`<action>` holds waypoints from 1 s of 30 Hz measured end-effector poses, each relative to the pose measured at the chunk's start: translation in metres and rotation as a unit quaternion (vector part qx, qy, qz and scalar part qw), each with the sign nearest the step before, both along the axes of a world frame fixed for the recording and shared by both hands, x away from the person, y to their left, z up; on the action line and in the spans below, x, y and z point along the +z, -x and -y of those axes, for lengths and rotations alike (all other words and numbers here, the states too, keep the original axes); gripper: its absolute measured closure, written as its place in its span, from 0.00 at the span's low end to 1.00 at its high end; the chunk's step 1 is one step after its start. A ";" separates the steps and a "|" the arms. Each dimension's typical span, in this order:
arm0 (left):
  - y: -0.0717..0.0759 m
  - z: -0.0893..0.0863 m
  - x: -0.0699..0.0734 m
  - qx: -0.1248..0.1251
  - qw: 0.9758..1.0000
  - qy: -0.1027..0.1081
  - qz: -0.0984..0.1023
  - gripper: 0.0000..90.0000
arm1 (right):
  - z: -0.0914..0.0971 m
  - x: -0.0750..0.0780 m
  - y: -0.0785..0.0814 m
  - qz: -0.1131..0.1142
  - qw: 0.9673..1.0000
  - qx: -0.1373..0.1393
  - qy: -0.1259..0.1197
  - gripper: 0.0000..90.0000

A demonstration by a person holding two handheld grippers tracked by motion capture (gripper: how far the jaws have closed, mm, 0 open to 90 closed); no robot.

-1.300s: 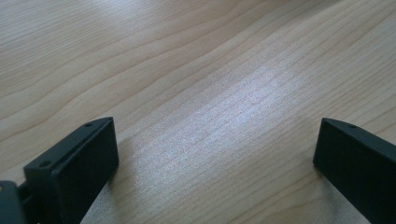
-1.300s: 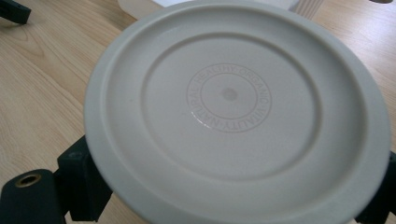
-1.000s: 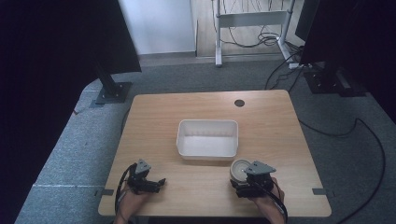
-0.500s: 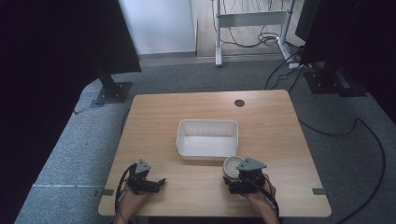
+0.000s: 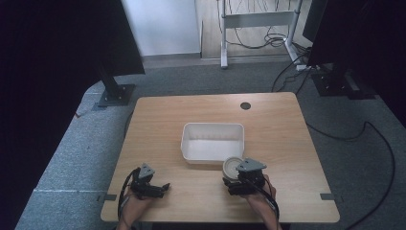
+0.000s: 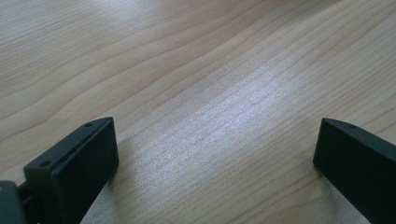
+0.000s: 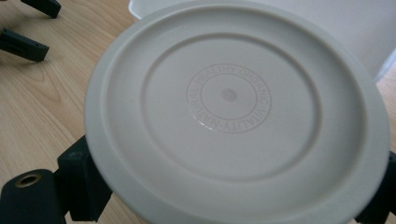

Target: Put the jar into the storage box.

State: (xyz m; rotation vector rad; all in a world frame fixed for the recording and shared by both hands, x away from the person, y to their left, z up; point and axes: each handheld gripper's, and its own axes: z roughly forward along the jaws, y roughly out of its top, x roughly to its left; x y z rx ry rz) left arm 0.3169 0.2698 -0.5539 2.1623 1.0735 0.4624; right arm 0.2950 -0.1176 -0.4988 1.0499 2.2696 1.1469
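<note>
Right gripper [image 5: 235, 173] clamps a round white lid [image 7: 236, 109], held at the near edge of the white rectangular tub [image 5: 212, 142], mid-table. Left gripper [image 5: 162, 188] rests near-left on the bare wooden table [image 6: 196, 84], jaws spread wide, holding nothing.

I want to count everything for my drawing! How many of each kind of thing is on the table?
White tub: 1
Round cream container with a lid: 1
Hand-held grippers, left gripper and right gripper: 2
Total: 4
</note>
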 end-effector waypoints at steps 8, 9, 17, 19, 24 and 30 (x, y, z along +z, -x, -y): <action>0.000 0.000 0.000 0.000 1.000 0.000 0.000 0.00 | -0.011 0.006 -0.009 0.003 1.000 0.004 -0.003 0.10; 0.000 0.000 0.000 0.000 1.000 0.000 0.000 0.00 | -0.012 0.007 -0.010 0.003 1.000 0.004 -0.003 0.10; 0.000 0.000 0.000 0.000 1.000 0.000 0.000 0.00 | -0.020 0.009 -0.021 0.001 1.000 0.000 -0.007 0.10; 0.000 0.000 0.000 0.000 1.000 0.000 0.000 0.00 | -0.022 0.010 -0.023 0.002 1.000 -0.001 -0.007 0.10; 0.000 0.000 0.000 0.000 1.000 0.000 0.000 0.00 | -0.027 0.013 -0.029 0.004 1.000 -0.003 -0.007 0.10; 0.000 0.000 0.000 0.000 1.000 0.000 0.000 0.00 | -0.032 0.013 -0.038 0.004 1.000 -0.007 -0.006 0.10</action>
